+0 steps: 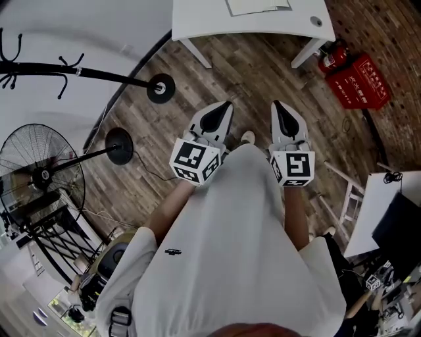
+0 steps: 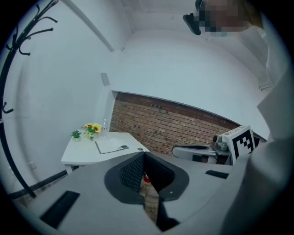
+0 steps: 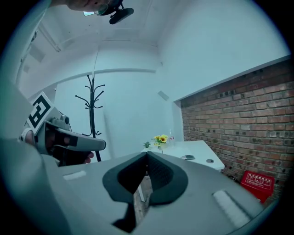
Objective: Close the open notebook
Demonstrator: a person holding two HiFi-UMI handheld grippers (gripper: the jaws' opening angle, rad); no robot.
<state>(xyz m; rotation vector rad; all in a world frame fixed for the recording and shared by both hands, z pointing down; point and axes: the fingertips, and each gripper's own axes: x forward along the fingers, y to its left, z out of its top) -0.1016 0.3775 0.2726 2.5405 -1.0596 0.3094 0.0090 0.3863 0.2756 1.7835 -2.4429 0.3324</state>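
The notebook (image 1: 258,6) lies flat on the white desk (image 1: 204,20) at the top of the head view, a pale page facing up. In the left gripper view the notebook (image 2: 109,146) sits far ahead on the desk (image 2: 76,153). My left gripper (image 1: 225,105) and right gripper (image 1: 277,105) are held side by side in front of the person's body, over the wooden floor and well short of the desk. Both point toward it, jaws together and nothing between them. The left gripper (image 2: 144,154) and right gripper (image 3: 147,153) show closed pads in their own views.
A small pot of yellow flowers (image 2: 92,129) stands at the desk's back corner. A red fire extinguisher (image 1: 332,56) and red box (image 1: 358,80) sit by the brick wall on the right. A coat rack (image 1: 160,87) and a standing fan (image 1: 39,178) are on the left.
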